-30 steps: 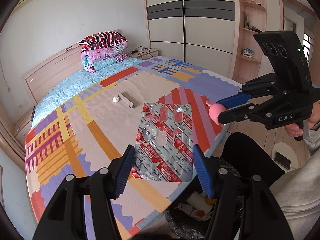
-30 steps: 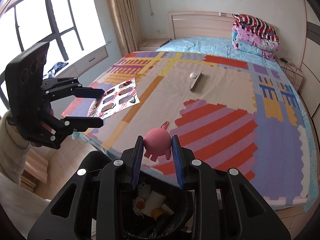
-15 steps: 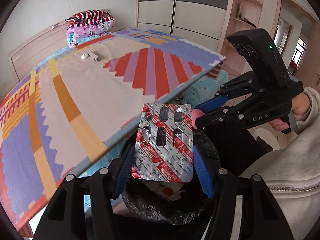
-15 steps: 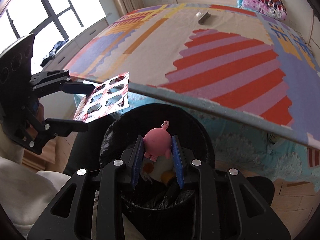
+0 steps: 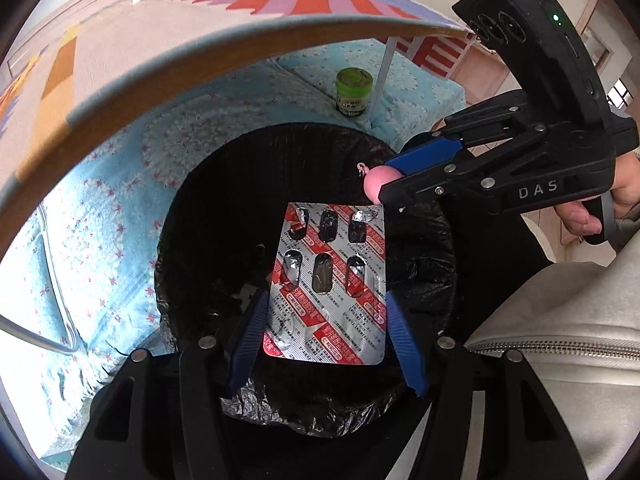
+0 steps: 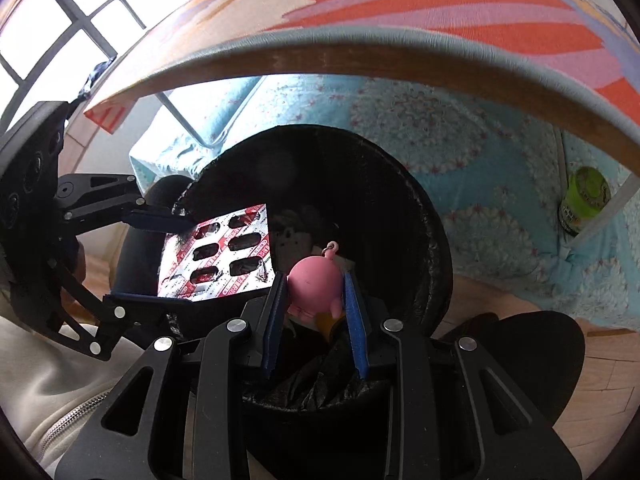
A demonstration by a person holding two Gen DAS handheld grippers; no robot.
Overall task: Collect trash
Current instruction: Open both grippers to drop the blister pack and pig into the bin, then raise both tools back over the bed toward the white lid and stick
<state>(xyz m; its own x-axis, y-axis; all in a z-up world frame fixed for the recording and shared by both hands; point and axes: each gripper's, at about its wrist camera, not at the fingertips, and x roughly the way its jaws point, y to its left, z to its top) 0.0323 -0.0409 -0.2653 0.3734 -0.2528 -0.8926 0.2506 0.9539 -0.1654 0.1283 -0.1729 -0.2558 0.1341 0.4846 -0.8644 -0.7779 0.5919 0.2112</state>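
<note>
My left gripper [image 5: 326, 316] is shut on an empty red-and-silver pill blister pack [image 5: 330, 280] and holds it over the mouth of a black bin lined with a black bag [image 5: 192, 208]. My right gripper [image 6: 314, 292] is shut on a small pink pig toy [image 6: 314, 284] with a key ring, also over the bin [image 6: 400, 184]. In the left wrist view the right gripper [image 5: 384, 182] and the pig toy [image 5: 376, 182] are at the bin's right rim. In the right wrist view the blister pack [image 6: 224, 256] is left of the pig. Trash lies dimly in the bin.
The bin stands on the floor against the bed side with its blue floral sheet [image 5: 100, 220]. The patterned mat's edge [image 5: 200, 56] overhangs above. A green-lidded jar [image 5: 353, 92] stands by a white folding leg [image 5: 382, 76]. My grey jacket [image 5: 560, 340] is at the right.
Both grippers have come down from over the bed to just above the bin mouth, each still holding its item. The bin now fills the middle of both views.
</note>
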